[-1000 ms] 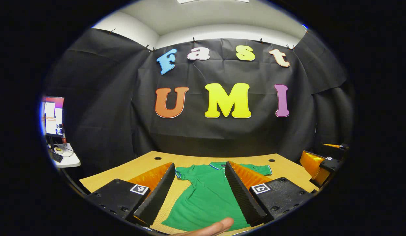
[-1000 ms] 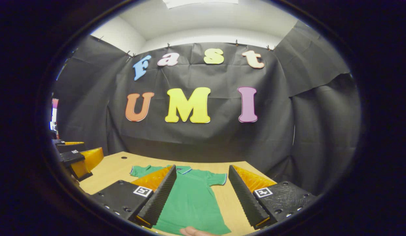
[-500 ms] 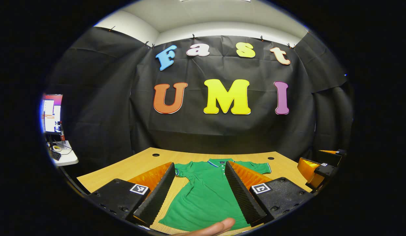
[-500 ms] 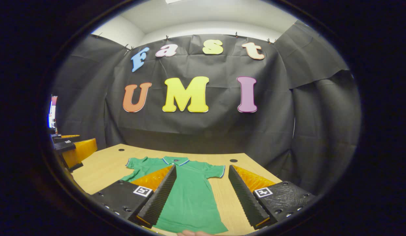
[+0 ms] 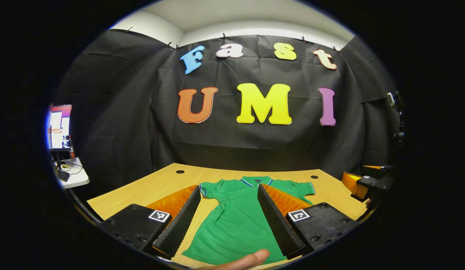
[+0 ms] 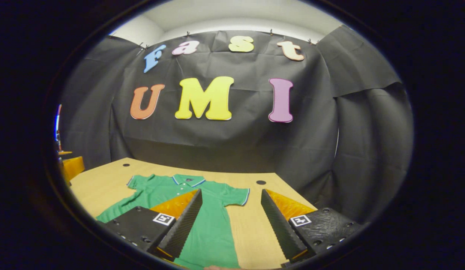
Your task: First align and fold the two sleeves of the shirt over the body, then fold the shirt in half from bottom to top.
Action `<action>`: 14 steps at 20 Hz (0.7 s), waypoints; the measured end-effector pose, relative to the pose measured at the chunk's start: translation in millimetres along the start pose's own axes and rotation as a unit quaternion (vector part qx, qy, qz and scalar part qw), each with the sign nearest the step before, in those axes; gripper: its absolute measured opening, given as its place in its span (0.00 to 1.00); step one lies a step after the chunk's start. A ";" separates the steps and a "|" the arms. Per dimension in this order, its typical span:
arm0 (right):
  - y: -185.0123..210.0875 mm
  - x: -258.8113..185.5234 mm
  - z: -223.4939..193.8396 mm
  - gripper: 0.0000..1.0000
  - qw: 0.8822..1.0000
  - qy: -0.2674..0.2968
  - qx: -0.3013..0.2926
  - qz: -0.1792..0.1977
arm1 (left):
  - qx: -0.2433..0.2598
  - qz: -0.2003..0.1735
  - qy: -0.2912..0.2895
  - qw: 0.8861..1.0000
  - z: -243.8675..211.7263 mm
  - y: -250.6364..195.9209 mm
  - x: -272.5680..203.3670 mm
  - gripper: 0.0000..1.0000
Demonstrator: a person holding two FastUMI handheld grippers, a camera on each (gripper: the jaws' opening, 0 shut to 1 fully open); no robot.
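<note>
Green cloth lies flat on the wooden table (image 5: 150, 189) in the left gripper view: the shirt (image 5: 236, 221), collar toward the booth's far wall, hem toward me, long axis running straight away from my camera; both short sleeves are spread out sideways, unfolded. My left gripper (image 5: 228, 217) hangs level above the lower body of the shirt, jaws spread wide, nothing between them; its right finger covers part of the shirt's right side. One fingertip (image 5: 251, 259) of a hand shows at the bottom edge, over the hem; the rest of that hand is cut off. At the far right edge I see the right gripper (image 5: 362, 185), partly cut off, too small for me to judge there. A monitor (image 5: 59, 127) glows at far left.

From the right gripper view, the shirt (image 6: 213, 225) sits left of centre, collar still pointing at the far wall; my right gripper (image 6: 230, 221) hovers with jaws spread, empty, over the shirt's right edge and bare table (image 6: 251, 232); its left finger hides part of the body; the hem is cut off at the bottom.
</note>
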State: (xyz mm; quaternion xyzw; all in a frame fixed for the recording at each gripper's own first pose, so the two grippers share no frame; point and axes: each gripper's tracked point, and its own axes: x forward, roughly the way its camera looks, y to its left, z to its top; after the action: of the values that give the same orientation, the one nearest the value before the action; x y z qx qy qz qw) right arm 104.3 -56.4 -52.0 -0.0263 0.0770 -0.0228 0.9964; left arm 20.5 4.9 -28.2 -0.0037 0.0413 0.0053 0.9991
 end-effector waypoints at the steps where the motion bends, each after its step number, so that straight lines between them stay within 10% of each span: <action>1: -0.1 18.0 -4.6 0.97 1.000 0.012 -0.004 0.001 | 0.001 0.000 -0.002 1.000 -0.4 -0.5 0.2 0.98; 14: -33.6 222.5 -134.3 0.95 0.966 0.252 0.056 -0.030 | 0.020 0.002 0.011 1.000 -21.3 0.9 26.9 0.98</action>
State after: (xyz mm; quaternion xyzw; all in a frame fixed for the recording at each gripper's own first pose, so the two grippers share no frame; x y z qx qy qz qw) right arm 301.8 -107.5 -216.5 0.0340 0.3232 -0.0626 0.9436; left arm 45.6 5.9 -51.7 0.0165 0.0524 0.0065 0.9985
